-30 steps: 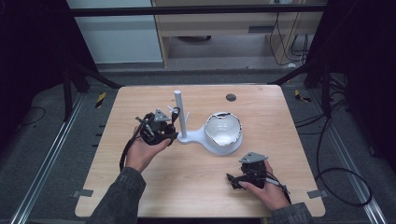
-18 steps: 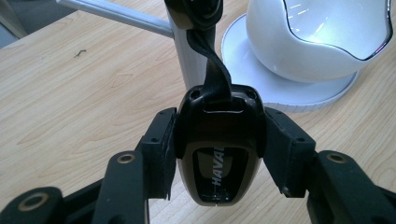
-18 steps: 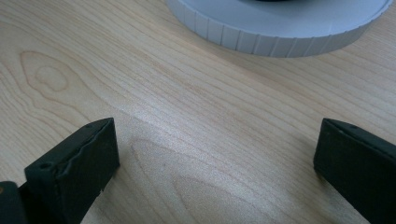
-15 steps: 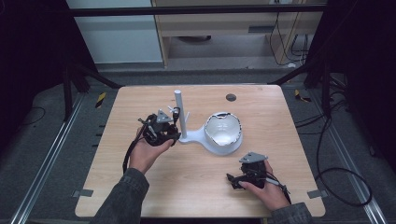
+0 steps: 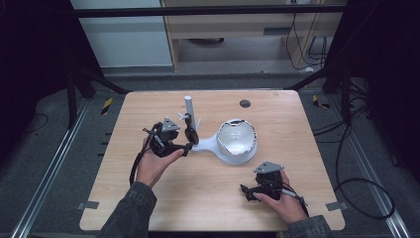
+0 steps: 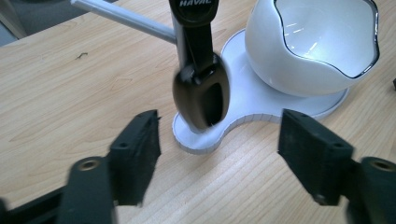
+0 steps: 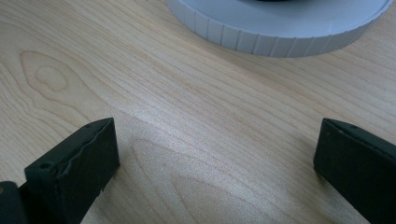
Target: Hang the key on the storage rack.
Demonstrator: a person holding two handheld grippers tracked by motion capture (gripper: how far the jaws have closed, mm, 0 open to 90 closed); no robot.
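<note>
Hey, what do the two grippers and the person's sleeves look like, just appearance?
Both grippers are black. The left gripper and right gripper each carry a grey three-cornered plate on top and trail a black cable. Their jaws are flat black blocks with rough inner faces, seen in both gripper views. The person wears dark grey sleeves to the wrists.

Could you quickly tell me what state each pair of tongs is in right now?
Left tongs: open, empty, in front of the hanging black key fob.
Right tongs: open, empty, over the table.
</note>
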